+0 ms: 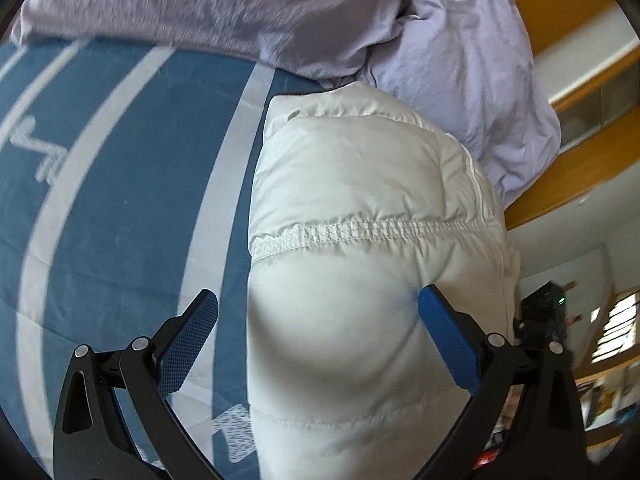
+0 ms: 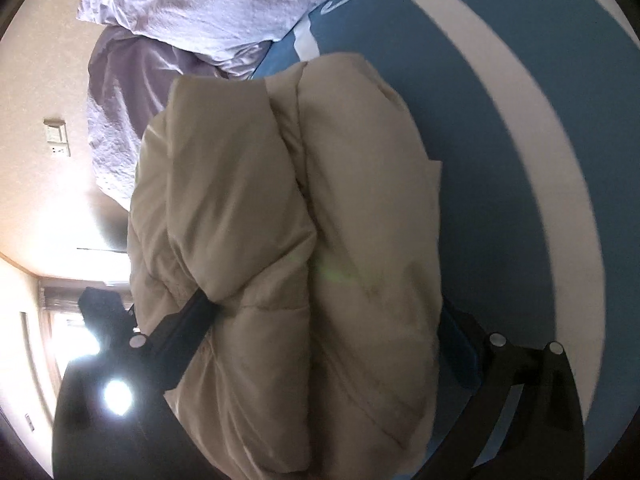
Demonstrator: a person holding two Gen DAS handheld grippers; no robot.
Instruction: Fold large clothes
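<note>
Tongs first: both straddle the bundled white puffer jacket (image 1: 360, 240) on the blue striped bed (image 1: 120, 200) at frame centre, left tongs (image 1: 318, 316) apart, right tongs (image 2: 320, 312) seemingly clamped on it, so folding looks well advanced but unfinished.

The padded jacket (image 1: 360, 216) lies on the bed cover (image 1: 120, 200), bundled between the spread fingers of the left gripper (image 1: 318, 320) — cover to its left, crumpled sheet (image 1: 460, 60) behind it. In the right wrist view the jacket (image 2: 288, 240) fills the right gripper (image 2: 324, 312), the sheet (image 2: 192, 0) behind it — cover (image 2: 500, 160) on the right.
</note>
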